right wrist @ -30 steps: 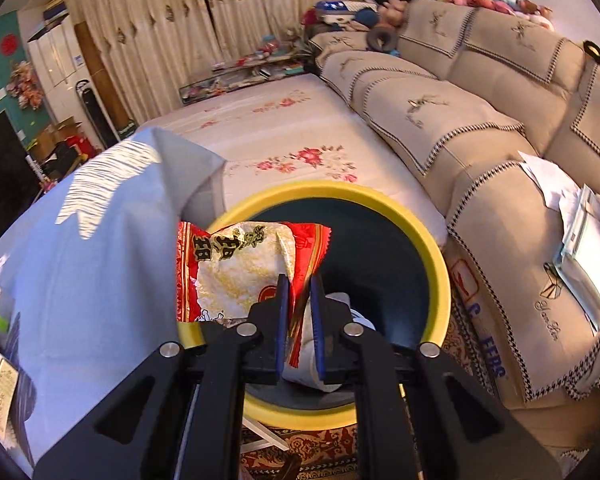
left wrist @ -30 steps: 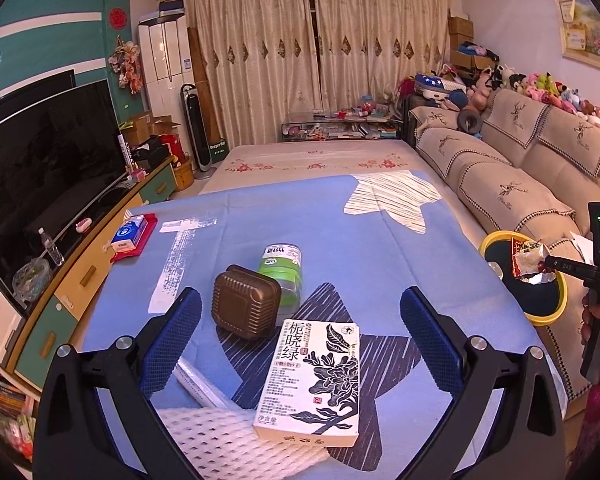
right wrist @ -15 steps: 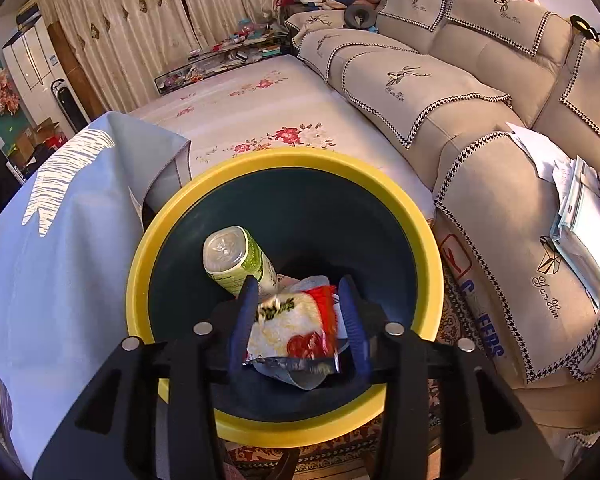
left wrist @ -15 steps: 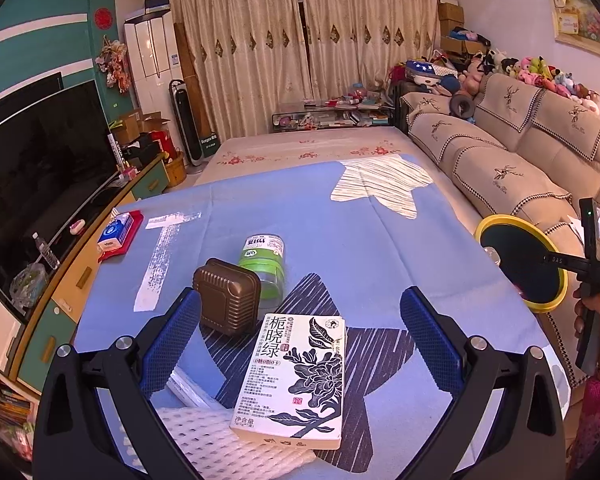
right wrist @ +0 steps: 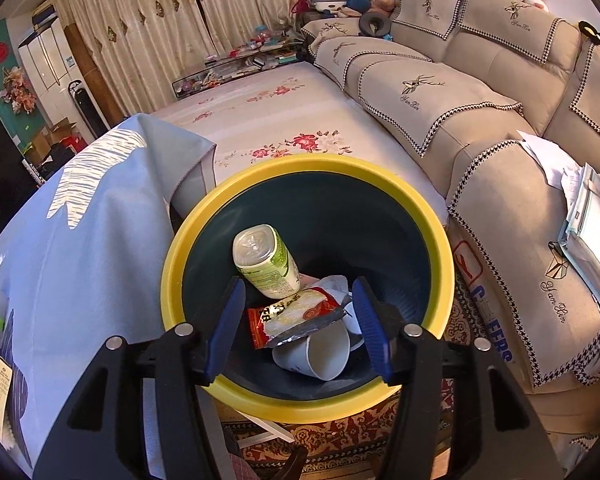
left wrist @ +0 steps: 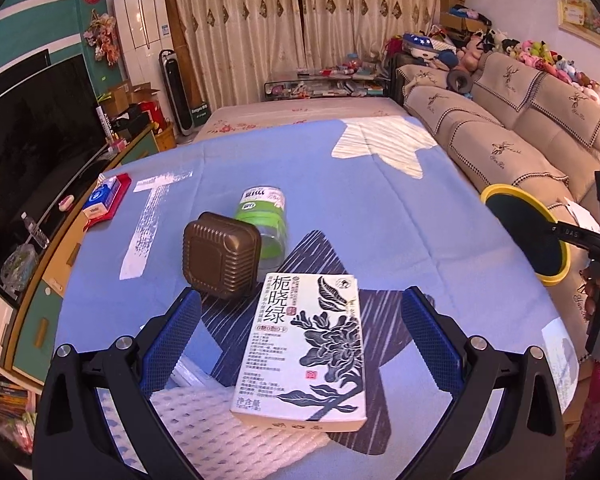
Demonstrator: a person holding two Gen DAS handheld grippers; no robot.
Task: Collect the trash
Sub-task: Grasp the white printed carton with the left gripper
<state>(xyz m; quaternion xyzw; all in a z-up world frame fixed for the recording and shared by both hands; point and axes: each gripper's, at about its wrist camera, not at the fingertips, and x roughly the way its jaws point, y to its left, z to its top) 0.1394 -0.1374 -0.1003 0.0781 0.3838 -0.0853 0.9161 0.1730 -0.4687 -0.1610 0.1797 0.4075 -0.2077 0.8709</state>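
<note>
The right hand-held gripper [right wrist: 298,320] hangs over the mouth of the yellow-rimmed trash bin [right wrist: 236,196], its blue fingers [right wrist: 224,328] spread wide and gripping nothing. Inside the bin, straight below the gap between the fingers, lies the red and white snack wrapper [right wrist: 296,314]. It rests on top of a white paper cup [right wrist: 320,354] that lies on its side, and it touches the green and white can [right wrist: 266,262] leaning against the bin's far-left inner wall. The bin stands on a patterned rug [right wrist: 340,436], just beside the edge of the blue-covered counter [right wrist: 80,240] on one side and the beige sofa [right wrist: 480,128] on the other.

The left hand-held gripper [left wrist: 300,340] hovers above the counter [left wrist: 380,208], well apart from the bin [left wrist: 496,194], with its blue pads [left wrist: 172,344] also set wide and empty. Between them lies a white book [left wrist: 308,340] with a dark flower print, its near end resting on a sheet of white foam netting [left wrist: 220,440]. Just beyond the book sits a brown ribbed box [left wrist: 220,256], touching a green-banded jar [left wrist: 266,222] lying on its side behind it.
</note>
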